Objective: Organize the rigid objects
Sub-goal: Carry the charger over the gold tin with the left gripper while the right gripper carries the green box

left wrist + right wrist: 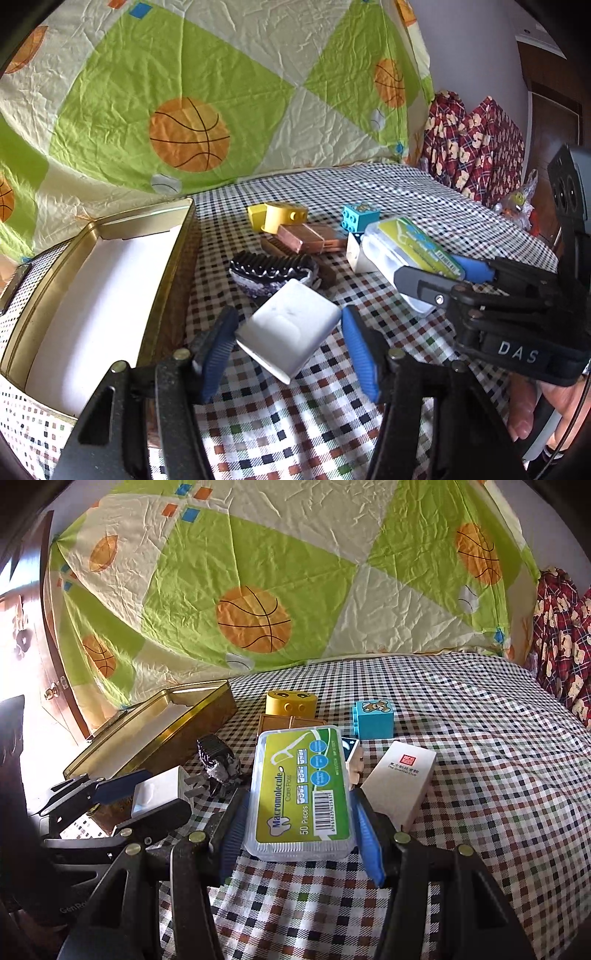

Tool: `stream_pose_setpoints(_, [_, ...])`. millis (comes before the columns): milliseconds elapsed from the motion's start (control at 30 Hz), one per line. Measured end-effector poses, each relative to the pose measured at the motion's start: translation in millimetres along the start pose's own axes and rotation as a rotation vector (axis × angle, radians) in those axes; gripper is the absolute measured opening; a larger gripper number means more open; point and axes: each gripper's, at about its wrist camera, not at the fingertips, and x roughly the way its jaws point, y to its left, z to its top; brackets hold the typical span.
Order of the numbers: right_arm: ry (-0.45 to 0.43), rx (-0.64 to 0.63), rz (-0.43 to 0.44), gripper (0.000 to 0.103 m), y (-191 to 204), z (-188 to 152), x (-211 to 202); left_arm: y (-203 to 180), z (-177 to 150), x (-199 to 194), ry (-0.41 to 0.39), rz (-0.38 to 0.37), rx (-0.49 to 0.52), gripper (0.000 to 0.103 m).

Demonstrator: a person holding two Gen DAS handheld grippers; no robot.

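Left gripper (288, 347) clamped on white charger (290, 328), lifted beside open tin (110, 229), presumably for dropping in; right gripper (299, 834) grasping floss box (301, 790) by its long sides, low over cloth (498, 775), likely next for tin

Daylight floods both fisheye views, blowing out to white at the window (22, 686) on the right wrist camera's far left edge. The gold tin (155, 734) catches a bright glint along its rim, and soft shadows fall on the checkered cloth (388, 206). Straight lines bow hard toward dark, vignetted corners. Focus holds sharp mid-frame; the basketball-print sheet (192, 110) shows every crease.
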Motion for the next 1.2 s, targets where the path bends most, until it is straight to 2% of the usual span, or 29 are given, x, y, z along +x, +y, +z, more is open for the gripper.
stream_pose_setpoints(567, [-0.112, -0.029, 0.007, 0.057, 4, -5, -18, 6, -5, -27, -0.163, 0.070, -0.033, 0.058])
stream_pose_setpoints(1200, [-0.191, -0.052, 0.006, 0.057, 7, -9, -29, 12, -10, -42, -0.244, 0.107, -0.069, 0.058])
